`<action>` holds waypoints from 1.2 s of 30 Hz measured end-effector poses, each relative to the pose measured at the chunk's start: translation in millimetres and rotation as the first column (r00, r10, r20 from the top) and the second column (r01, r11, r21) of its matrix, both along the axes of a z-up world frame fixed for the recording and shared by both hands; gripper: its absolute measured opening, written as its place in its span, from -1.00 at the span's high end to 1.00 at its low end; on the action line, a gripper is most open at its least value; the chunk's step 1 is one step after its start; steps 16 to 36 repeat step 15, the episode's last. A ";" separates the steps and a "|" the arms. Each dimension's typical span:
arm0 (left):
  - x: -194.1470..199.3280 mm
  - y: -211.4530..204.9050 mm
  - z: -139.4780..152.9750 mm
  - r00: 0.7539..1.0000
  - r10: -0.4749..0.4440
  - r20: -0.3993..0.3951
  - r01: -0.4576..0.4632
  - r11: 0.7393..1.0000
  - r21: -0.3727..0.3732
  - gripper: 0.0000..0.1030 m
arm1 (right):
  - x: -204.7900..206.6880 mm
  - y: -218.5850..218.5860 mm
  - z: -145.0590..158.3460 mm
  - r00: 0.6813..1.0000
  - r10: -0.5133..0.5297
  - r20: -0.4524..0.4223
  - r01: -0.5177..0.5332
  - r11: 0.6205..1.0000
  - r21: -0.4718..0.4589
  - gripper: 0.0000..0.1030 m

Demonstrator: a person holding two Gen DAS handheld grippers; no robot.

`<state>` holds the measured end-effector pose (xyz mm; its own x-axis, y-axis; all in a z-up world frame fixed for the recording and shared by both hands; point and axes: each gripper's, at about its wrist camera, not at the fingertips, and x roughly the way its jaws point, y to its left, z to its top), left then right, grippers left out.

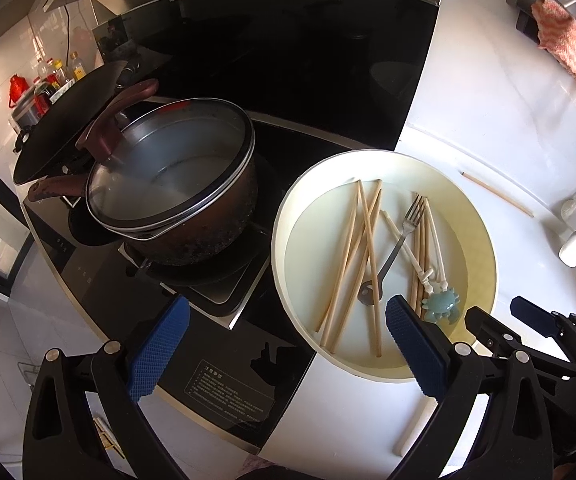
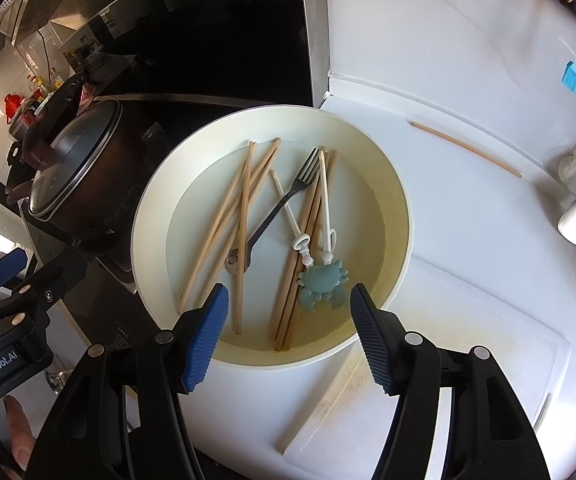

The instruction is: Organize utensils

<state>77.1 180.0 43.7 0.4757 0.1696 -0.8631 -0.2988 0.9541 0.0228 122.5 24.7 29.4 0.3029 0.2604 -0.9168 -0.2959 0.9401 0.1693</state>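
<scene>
Right gripper [image 2: 286, 312] hangs spread and empty at the bowl [image 2: 402, 200] rim's six o'clock, apparently lined up to pick chopsticks [image 2: 244, 200]. Left gripper [image 1: 288, 344] likewise spread, empty.

A white countertop [image 2: 468, 240] is seen carrying a cream basin [image 2: 402, 216]. A lone wooden chopstick [image 2: 466, 149] is laid at its two o'clock, a white cutting board [image 2: 468, 360] at five o'clock.

Left gripper [image 1: 284, 344] and right gripper [image 2: 288, 332] angled downward, jaws apart.
</scene>
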 end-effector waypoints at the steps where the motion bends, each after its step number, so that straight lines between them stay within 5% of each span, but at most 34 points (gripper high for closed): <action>1: -0.6 0.1 -0.1 1.000 -0.004 0.005 0.004 1.000 -0.008 -0.88 | -0.4 -0.4 0.1 1.000 -0.002 0.000 0.002 1.000 0.000 -0.18; 13: 4.0 1.3 -11.9 0.998 -0.003 -0.057 0.002 1.000 -0.018 -0.88 | -2.5 -1.6 -1.0 1.000 -0.013 -0.007 0.013 1.000 0.005 -0.18; 36: 2.8 2.6 -13.1 0.998 -0.001 -0.058 0.000 1.000 -0.018 -0.88 | -3.2 -1.8 -1.6 1.000 -0.017 -0.009 0.017 1.000 0.004 -0.18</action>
